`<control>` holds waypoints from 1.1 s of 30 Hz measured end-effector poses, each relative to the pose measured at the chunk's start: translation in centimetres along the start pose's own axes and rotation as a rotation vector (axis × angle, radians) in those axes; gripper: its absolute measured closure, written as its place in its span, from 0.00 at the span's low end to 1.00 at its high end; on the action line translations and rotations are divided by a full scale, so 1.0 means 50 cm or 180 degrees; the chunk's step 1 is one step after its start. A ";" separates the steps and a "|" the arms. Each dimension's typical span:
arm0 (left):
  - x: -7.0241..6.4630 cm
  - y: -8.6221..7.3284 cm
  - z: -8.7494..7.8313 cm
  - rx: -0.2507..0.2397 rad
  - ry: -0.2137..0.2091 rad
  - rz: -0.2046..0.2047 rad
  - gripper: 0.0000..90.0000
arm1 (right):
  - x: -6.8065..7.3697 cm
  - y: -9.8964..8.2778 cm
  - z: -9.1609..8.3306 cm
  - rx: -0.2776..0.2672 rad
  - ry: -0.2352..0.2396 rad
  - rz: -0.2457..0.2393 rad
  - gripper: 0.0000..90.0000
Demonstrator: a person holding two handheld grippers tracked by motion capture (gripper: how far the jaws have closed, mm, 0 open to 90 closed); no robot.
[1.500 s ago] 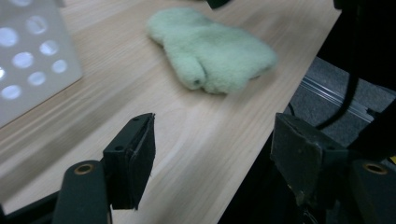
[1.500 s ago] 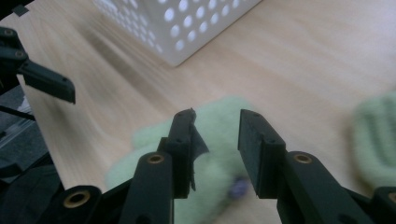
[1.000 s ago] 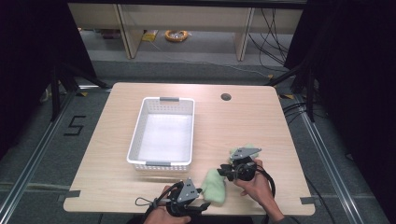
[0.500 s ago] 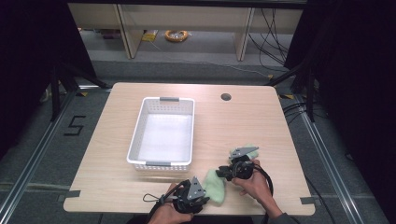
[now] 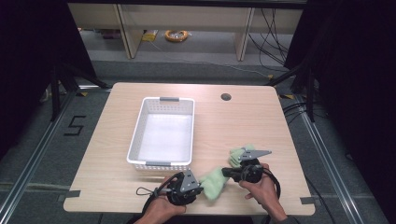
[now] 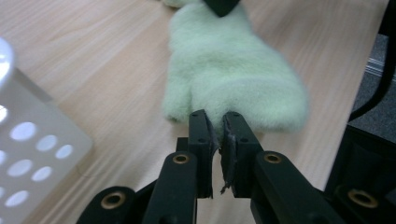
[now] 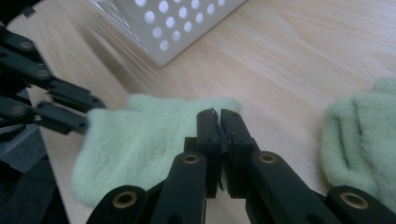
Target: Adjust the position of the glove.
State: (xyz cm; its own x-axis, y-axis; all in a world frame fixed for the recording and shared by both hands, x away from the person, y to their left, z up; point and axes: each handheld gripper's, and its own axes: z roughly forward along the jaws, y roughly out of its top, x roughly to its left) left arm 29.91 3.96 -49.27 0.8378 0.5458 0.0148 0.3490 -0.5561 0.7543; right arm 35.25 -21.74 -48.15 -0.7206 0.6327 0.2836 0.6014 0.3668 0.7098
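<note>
Mitten (image 5: 214, 183) lengthwise between left gripper (image 5: 195, 187) and right gripper (image 5: 227, 173)

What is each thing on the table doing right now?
Left gripper: fingers just closed, pinching one edge of the fuzzy green mitten.
Right gripper: fingers just closed, pinching the opposite edge.
Fuzzy green mitten: lying on the table, gripped at both ends.
Second green mitten: lying loose, untouched.
White basket: upright, empty.
</note>
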 end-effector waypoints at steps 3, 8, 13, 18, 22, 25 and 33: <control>0.013 0.004 0.005 0.0002 0.0106 0.0065 0.92 | 0.012 -0.013 -0.015 -0.0029 -0.0012 0.0101 0.97; 0.021 0.011 0.018 0.0025 0.0113 0.0109 0.92 | 0.028 -0.044 -0.026 0.0005 -0.0004 0.0282 0.97; 0.017 0.012 0.031 0.0030 0.0129 0.0123 0.92 | 0.034 -0.067 -0.030 0.0015 0.0002 0.0204 0.97; 0.012 0.002 0.043 0.0125 0.0095 0.0172 0.91 | 0.037 -0.083 -0.024 0.0119 -0.0148 0.0160 0.95; 0.015 0.001 0.039 0.0145 0.0166 0.0215 0.89 | 0.036 -0.087 -0.022 0.0163 -0.0163 0.0184 0.91; 0.017 -0.002 0.038 0.0145 0.0167 0.0179 0.85 | 0.037 -0.088 -0.020 0.0168 -0.0148 0.0188 0.83; 0.011 -0.009 0.011 0.0098 0.0203 0.0242 0.71 | 0.039 -0.086 -0.031 0.0080 -0.0145 0.0312 0.62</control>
State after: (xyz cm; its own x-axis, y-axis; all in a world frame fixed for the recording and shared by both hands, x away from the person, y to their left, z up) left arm 30.44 4.16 -49.97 0.8342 0.5396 0.1137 0.2991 -0.6159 0.7288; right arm 30.72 -23.17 -49.66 -0.6418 0.6964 0.3211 0.6772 0.3182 0.6634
